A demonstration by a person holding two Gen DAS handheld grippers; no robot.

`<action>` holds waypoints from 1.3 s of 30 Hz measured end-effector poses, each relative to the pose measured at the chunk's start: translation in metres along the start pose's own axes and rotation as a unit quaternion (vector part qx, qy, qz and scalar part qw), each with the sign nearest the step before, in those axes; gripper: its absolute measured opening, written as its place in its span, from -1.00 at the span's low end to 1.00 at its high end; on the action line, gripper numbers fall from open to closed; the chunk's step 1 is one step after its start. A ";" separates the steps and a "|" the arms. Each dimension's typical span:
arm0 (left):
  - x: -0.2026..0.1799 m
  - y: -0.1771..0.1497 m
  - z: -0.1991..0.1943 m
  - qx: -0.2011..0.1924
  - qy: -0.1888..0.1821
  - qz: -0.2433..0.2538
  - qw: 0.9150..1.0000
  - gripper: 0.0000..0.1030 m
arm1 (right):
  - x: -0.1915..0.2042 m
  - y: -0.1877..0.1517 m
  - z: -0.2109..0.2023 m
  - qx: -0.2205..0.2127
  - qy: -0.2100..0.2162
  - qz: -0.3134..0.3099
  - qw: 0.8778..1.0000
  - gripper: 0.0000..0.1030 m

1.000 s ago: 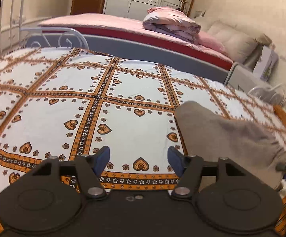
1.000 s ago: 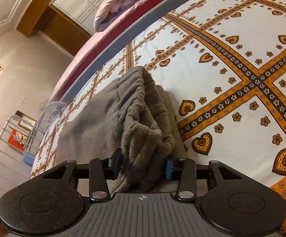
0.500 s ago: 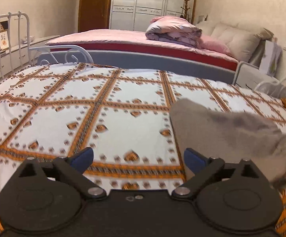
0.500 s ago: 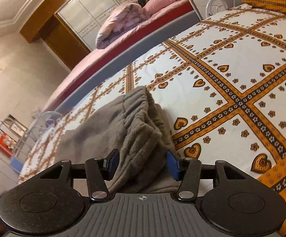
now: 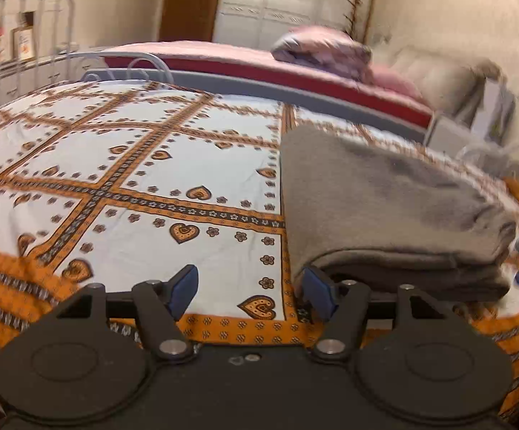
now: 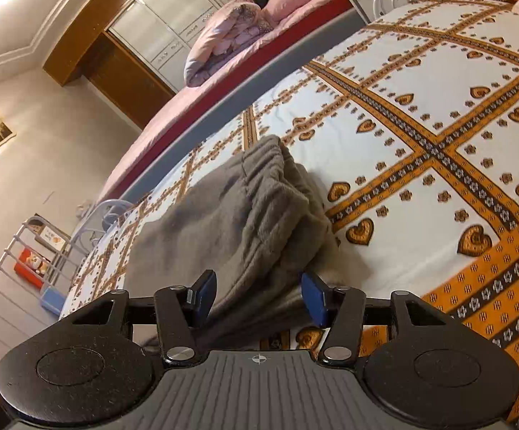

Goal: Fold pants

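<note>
Your left claw (image 5: 250, 292) has just been closing but grips nothing; only bedspread lies between its pads, and the right pad sits just beside the near-left corner of the folded grey pants (image 5: 385, 208). Your right claw (image 6: 259, 297) stands parted around the pants' bunched waistband end (image 6: 259, 208); whether its pads press the cloth you cannot tell. The pants rest near the bed's (image 5: 134, 179) front edge. Beyond it stands a pink bed (image 5: 223, 57) with a rolled quilt (image 5: 320, 48).
</note>
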State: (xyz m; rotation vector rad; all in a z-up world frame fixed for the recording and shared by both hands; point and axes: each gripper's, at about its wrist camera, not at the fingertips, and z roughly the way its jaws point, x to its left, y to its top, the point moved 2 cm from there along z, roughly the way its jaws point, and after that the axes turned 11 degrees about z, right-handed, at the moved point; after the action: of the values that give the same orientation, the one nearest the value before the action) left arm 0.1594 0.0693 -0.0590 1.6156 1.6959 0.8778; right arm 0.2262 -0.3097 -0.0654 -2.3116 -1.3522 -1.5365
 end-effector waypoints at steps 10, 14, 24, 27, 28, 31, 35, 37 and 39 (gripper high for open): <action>-0.022 -0.008 0.007 0.000 -0.010 0.010 1.000 0.11 | 0.000 -0.010 0.004 0.010 -0.005 -0.010 1.000 0.04; -0.028 -0.005 0.022 0.004 0.006 0.030 1.000 0.14 | 0.002 -0.012 0.004 0.007 -0.005 -0.018 1.000 0.04; -0.021 -0.001 0.036 -0.017 0.009 -0.002 1.000 -0.12 | -0.006 0.003 0.030 0.009 0.018 0.025 0.999 0.04; -0.013 -0.007 0.038 -0.004 -0.010 -0.008 1.000 -0.29 | -0.015 0.011 0.043 0.028 0.025 0.059 0.998 0.03; -0.012 -0.008 0.039 -0.005 -0.011 -0.009 1.000 -0.30 | -0.017 0.013 0.046 0.032 0.023 0.063 0.997 0.03; -0.014 -0.004 0.032 -0.019 -0.006 0.008 1.000 -0.40 | -0.017 0.014 0.048 0.032 0.018 0.059 0.998 0.03; -0.009 -0.009 0.042 0.006 -0.005 0.006 1.000 -0.33 | -0.012 0.010 0.039 0.019 0.016 0.031 0.999 0.02; -0.012 -0.005 0.037 0.001 -0.003 0.008 1.000 -0.35 | -0.018 0.007 0.046 0.029 0.002 0.026 0.999 -0.02; -0.012 -0.002 0.034 0.003 -0.003 0.012 1.000 -0.35 | -0.018 0.008 0.043 0.024 0.005 0.028 0.999 -0.03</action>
State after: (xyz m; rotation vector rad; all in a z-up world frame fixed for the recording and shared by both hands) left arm 0.1859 0.0584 -0.0805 1.6448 1.6799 0.8783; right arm 0.2603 -0.3053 -0.0975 -2.2902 -1.2953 -1.4817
